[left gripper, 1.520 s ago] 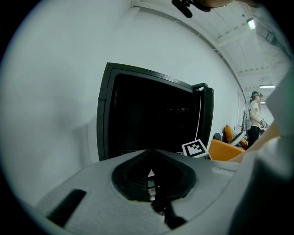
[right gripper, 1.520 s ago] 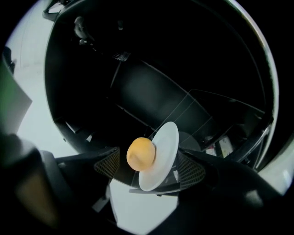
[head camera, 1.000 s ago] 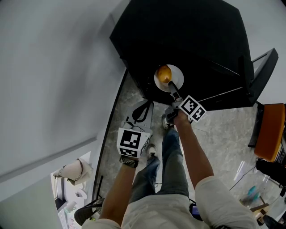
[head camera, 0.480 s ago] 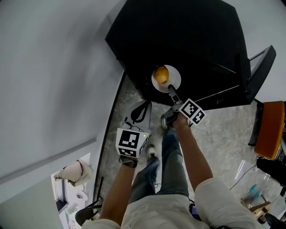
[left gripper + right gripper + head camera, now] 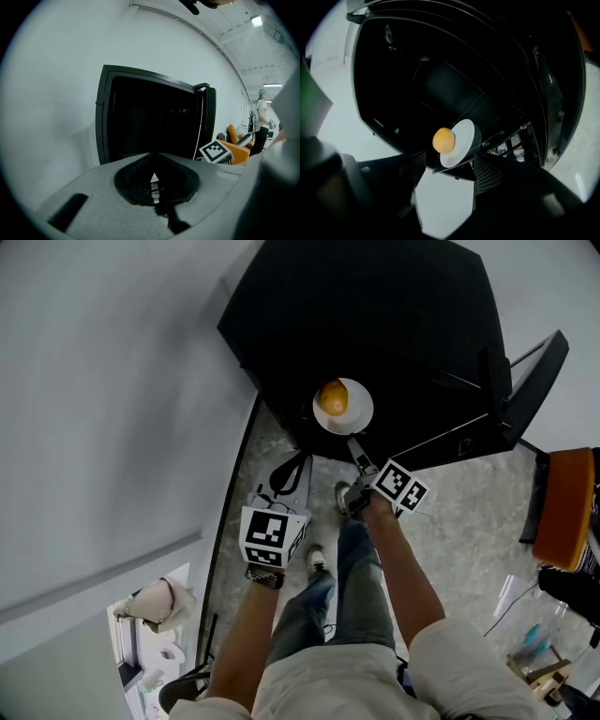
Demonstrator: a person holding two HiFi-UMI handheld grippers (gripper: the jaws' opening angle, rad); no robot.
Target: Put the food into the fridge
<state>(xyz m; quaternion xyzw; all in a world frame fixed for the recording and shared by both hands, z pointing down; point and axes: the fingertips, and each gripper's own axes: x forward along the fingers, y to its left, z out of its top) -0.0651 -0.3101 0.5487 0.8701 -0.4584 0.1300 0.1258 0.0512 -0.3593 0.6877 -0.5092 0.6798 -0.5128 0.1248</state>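
A white plate [image 5: 356, 414] with an orange round food item [image 5: 333, 397] rests on a shelf inside the open black fridge [image 5: 394, 324]. My right gripper [image 5: 357, 448] is just short of the plate's near rim and apart from it. In the right gripper view the plate [image 5: 465, 139] and the orange food [image 5: 444, 140] lie beyond the fingers [image 5: 487, 174]. The jaws are closing with nothing between them. My left gripper [image 5: 274, 536] hangs lower left, away from the fridge. Its jaws [image 5: 154, 180] meet, empty.
The fridge door [image 5: 527, 388] stands open to the right, with bottles on its rack [image 5: 508, 146]. An orange chair [image 5: 567, 512] is at the right edge. A white wall [image 5: 112, 381] runs along the left. The person's legs and feet stand on the grey floor [image 5: 459, 521].
My right gripper has drawn back from the plate's rim toward the person. The plate with the orange food stays on the shelf. The left gripper has hardly moved.
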